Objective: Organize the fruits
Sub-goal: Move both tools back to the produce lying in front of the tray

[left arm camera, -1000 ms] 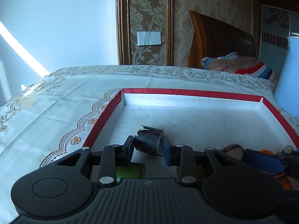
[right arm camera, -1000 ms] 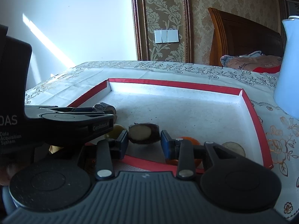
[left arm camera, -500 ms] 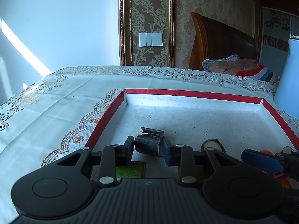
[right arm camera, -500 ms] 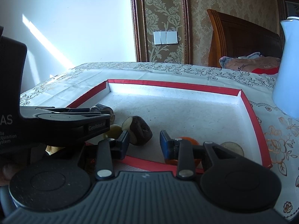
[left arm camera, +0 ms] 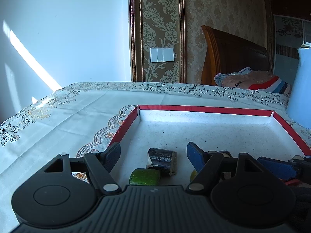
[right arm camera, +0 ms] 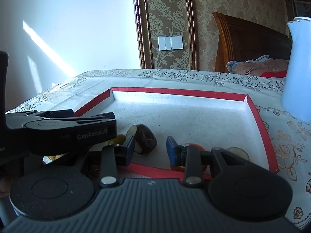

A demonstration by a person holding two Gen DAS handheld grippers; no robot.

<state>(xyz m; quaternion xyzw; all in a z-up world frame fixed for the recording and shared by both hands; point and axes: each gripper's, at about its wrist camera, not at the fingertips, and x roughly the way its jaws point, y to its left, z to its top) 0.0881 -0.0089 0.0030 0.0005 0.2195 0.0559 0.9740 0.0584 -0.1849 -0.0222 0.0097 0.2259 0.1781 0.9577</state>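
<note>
Two grippers hang over the near edge of the red-rimmed tray (left arm camera: pixel 204 108), both with fingers spread and holding nothing. Inside the tray, a dark chunk (left arm camera: pixel 162 160) lies free between the left gripper's (left arm camera: pixel 153 154) fingers, a green piece (left arm camera: pixel 144 178) just nearer. A brown fruit (right arm camera: pixel 143 138) lies between the right gripper's (right arm camera: pixel 150 145) fingers.

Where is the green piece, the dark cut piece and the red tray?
Green piece (left arm camera: pixel 144 176): left wrist view, on its top face.
Dark cut piece (left arm camera: pixel 161 157): left wrist view, on its dark skin.
Red tray (left arm camera: pixel 204 108): left wrist view, on its far rim.
</note>
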